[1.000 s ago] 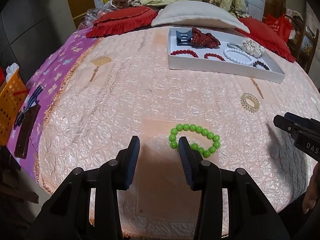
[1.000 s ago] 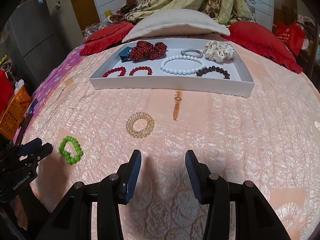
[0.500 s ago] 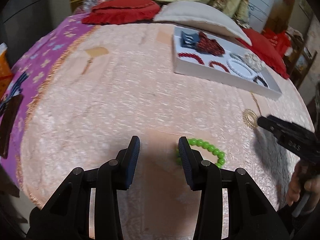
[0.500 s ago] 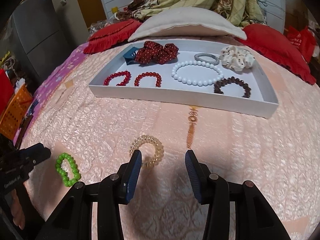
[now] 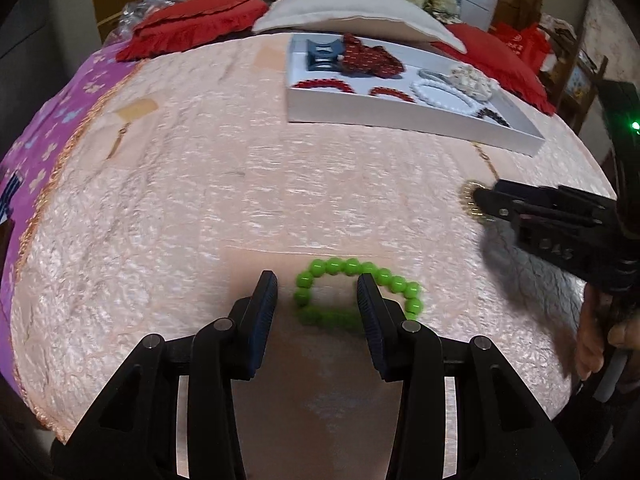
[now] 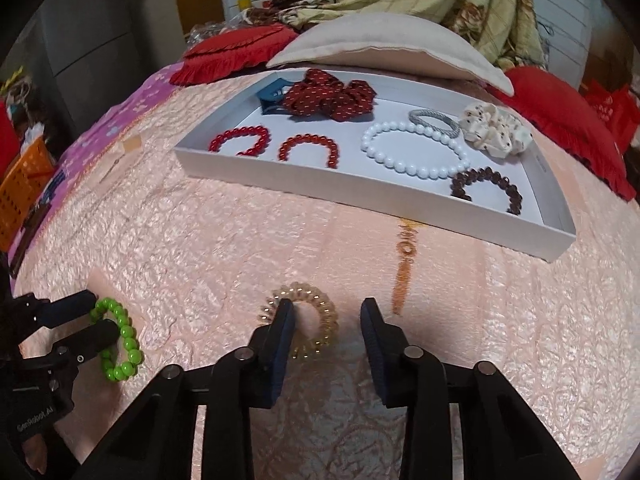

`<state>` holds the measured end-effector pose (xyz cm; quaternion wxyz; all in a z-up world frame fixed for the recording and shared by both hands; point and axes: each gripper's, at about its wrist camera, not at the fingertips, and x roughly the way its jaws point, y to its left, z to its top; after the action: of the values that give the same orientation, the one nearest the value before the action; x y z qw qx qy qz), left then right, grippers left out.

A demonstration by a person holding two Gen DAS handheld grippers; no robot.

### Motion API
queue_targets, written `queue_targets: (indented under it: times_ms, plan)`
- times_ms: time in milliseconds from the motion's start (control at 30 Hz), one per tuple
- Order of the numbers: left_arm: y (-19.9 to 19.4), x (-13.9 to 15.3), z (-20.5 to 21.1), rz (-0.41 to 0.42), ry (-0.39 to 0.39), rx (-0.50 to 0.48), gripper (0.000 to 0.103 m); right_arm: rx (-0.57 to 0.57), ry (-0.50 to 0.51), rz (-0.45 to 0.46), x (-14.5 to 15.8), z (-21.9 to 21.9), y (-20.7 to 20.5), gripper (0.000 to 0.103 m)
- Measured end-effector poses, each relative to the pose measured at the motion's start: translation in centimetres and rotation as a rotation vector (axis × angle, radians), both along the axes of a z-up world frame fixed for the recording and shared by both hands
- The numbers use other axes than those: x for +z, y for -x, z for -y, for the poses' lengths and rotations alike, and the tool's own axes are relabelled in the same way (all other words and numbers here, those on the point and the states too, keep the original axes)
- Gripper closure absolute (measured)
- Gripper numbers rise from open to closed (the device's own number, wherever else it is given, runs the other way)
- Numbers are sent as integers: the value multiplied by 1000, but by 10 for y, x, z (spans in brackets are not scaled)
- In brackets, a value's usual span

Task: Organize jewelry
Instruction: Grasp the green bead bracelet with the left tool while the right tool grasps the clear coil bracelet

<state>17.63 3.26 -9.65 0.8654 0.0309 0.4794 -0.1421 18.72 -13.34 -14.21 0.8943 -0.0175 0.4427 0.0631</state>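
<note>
Left claw (image 5: 317, 294): apart, one side of the green bead bracelet (image 5: 356, 294) between its tips on the bed (image 5: 240, 184).
Right claw (image 6: 327, 318): just been closing, gold coil hair tie (image 6: 316, 320) between tips, maybe not pinched.
White tray (image 6: 360, 190): farther back on bed.

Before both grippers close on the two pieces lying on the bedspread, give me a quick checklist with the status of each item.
1. Left gripper straddles one side of the green bracelet, jaws apart: ok.
2. Right gripper over the gold spiral tie; jaws have just been closing, right finger stands off the ring: not ok yet.
3. Pads pressing on either piece: not ok, neither is gripped.
4. Grippers apart from each other: ok.
5. Free space in the white tray for both pieces: ok, bare floor shows in the middle.
6. Fingertips touching the bedspread: cannot tell.
</note>
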Motion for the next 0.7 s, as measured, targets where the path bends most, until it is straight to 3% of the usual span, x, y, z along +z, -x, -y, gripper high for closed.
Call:
queue_targets:
  times_ms: [33, 100, 133, 267, 700]
  plan:
    - [1, 0, 3, 2, 0, -8, 68, 15, 8, 3, 0, -4, 2, 82]
    - [4, 1, 9, 2, -3, -22, 91, 38, 11, 1, 0, -11, 4, 91]
    - [5, 1, 12, -7, 2, -30, 95, 45, 11, 1, 0, -13, 5, 92]
    - [11, 9, 17, 2, 2, -36, 95, 40, -40, 2, 6, -10, 14, 93]
    - [54, 70, 11, 132, 6, -22, 95, -21, -91, 141, 64, 11, 73, 93]
